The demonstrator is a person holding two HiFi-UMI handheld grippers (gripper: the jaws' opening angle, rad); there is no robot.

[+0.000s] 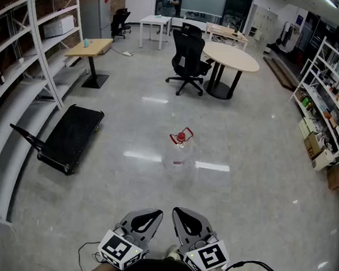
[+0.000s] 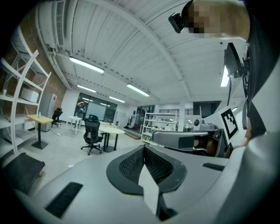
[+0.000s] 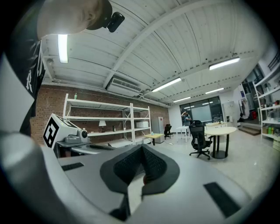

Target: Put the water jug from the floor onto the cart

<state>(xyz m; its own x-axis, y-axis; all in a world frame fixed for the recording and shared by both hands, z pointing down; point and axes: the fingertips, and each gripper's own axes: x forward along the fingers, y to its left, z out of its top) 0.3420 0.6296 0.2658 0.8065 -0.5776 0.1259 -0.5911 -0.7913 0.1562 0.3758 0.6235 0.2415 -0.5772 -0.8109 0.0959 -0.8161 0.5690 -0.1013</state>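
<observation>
So, the water jug (image 1: 179, 153) is standing upright on the shiny floor (image 1: 239, 215) in the middle of the room. It's dead ahead at 12 o'clock from both grippers and well apart from them. It has a clear body, a red cap and a red carry handle flipped up on top, which I'd guess is the obvious bit to hook or pinch.

The cart (image 1: 72, 134) is the black flat platform at roughly 9 o'clock from the jug, near it but not touching. Its deck is bare and the push handle lies low out to the left, so nothing looks to be in the way of setting the jug on it.

The left gripper (image 1: 153, 216) and right gripper (image 1: 180, 215) sit side by side at 6 o'clock, tucked in against the person and about level. Both claws are pressed together with nothing in them, and each gripper view shows the tips meeting. It reads to me like a ready pose, with the jug not yet lifted.

Further out there's a black office chair (image 1: 188, 57) at 12 o'clock past the jug and a round table (image 1: 230, 57) at 1. There are white shelves (image 1: 333, 81) at 3 and more at 9.

Writing-wise, nothing is readable. I can't make out any label on the jug, and the marker cubes (image 1: 121, 249) only carry black-and-white square patterns, no letters.
</observation>
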